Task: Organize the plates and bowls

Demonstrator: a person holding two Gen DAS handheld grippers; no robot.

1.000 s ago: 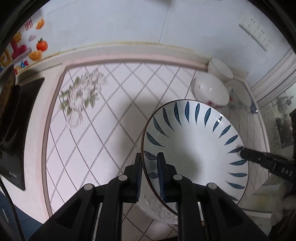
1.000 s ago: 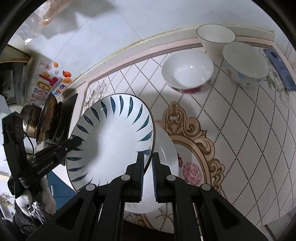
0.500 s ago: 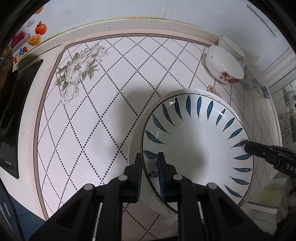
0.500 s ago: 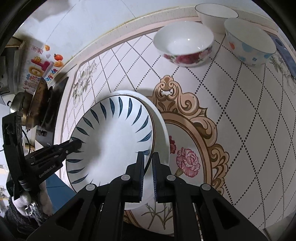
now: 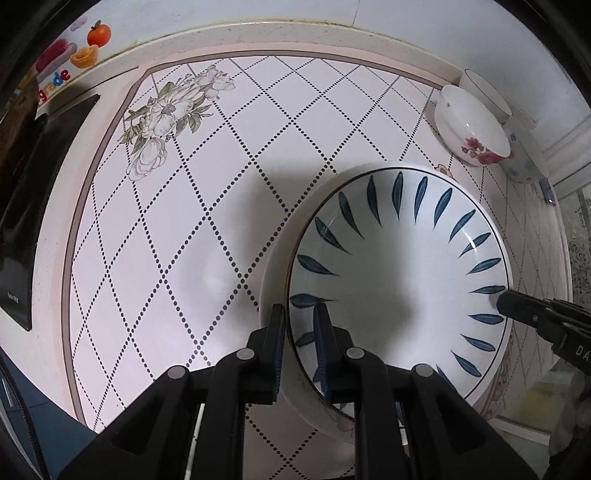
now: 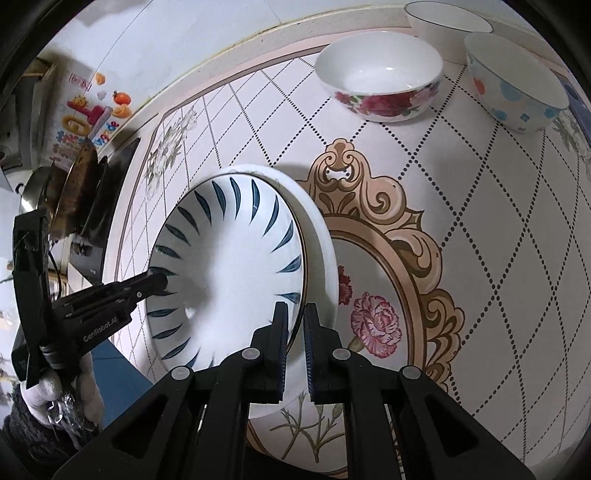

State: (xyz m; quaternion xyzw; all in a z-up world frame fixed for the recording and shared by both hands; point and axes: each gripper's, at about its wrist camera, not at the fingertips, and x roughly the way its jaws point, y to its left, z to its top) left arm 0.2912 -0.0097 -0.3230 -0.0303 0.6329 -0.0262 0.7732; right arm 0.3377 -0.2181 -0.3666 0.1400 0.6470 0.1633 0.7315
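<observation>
A white plate with blue leaf marks [image 5: 399, 280] [image 6: 229, 273] lies on top of a plain white plate [image 5: 275, 266] [image 6: 323, 243] on the tiled counter. My left gripper [image 5: 300, 317] is shut on the leaf plate's near rim. My right gripper [image 6: 295, 317] is shut on the opposite rim, and its fingers [image 5: 517, 304] show at the plate's right edge in the left wrist view. The left gripper's fingers [image 6: 147, 284] show in the right wrist view, held by a gloved hand [image 6: 55, 398].
A rose-patterned bowl [image 6: 380, 77] [image 5: 472, 129], a white bowl with a dark rim [image 6: 447, 22] and a dotted bowl [image 6: 517, 81] stand at the counter's back right. A black cooktop [image 5: 33, 206] and a pot [image 6: 62, 192] are at the left. Wall behind.
Both grippers have come down with the leaf plate, which now rests on the plain white plate. The grips are unchanged.
</observation>
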